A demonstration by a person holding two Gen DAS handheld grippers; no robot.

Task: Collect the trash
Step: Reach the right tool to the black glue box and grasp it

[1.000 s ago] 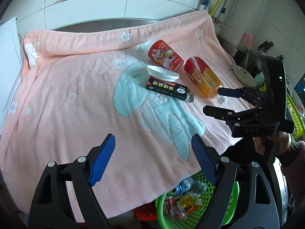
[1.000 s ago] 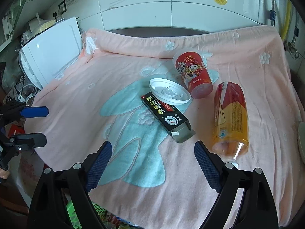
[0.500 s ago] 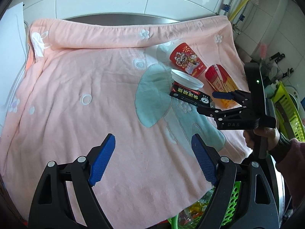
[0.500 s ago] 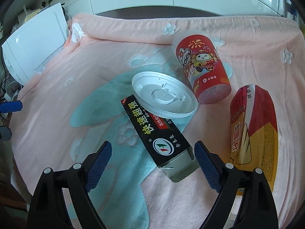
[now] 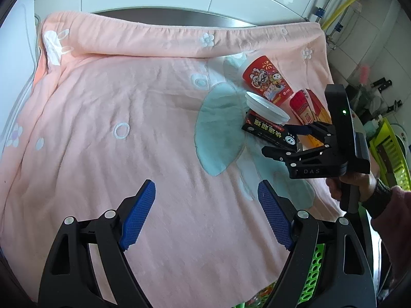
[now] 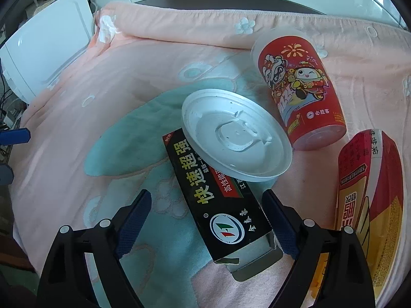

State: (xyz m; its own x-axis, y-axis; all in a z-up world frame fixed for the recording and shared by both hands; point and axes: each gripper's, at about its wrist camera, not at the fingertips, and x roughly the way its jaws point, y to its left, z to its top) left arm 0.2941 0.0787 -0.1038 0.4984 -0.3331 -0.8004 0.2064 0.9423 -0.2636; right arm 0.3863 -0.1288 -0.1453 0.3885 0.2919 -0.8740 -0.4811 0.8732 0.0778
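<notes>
the black carton (image 6: 218,200) lies flat on the pink towel (image 5: 115,128) that covers the worktop, toward the towel's right edge, its torn open end pointing at the near edge and sitting between the spread jaws of the right gripper (image 6: 205,223); the pads stand on either side of it and do not appear to press it, so nothing is gripped yet. a white plastic lid (image 6: 236,138) rests tilted on the carton's far end, touching it. just beyond the lid a red printed cup (image 6: 300,97) lies on its side, and nearer the right edge a red and yellow drink carton (image 6: 370,205) lies flat, apart from the black one. the left gripper (image 5: 205,215) hovers over bare towel near the near edge, jaws wide apart and empty, well away from the cluster. a green basket (image 5: 313,277) with some rubbish in it peeks from below the near edge at the right corner. judging by that, some collecting looks done, but all four pieces on the towel are left; the step in hand seems to be closing on the black carton, and the lid may slide off when it lifts
</notes>
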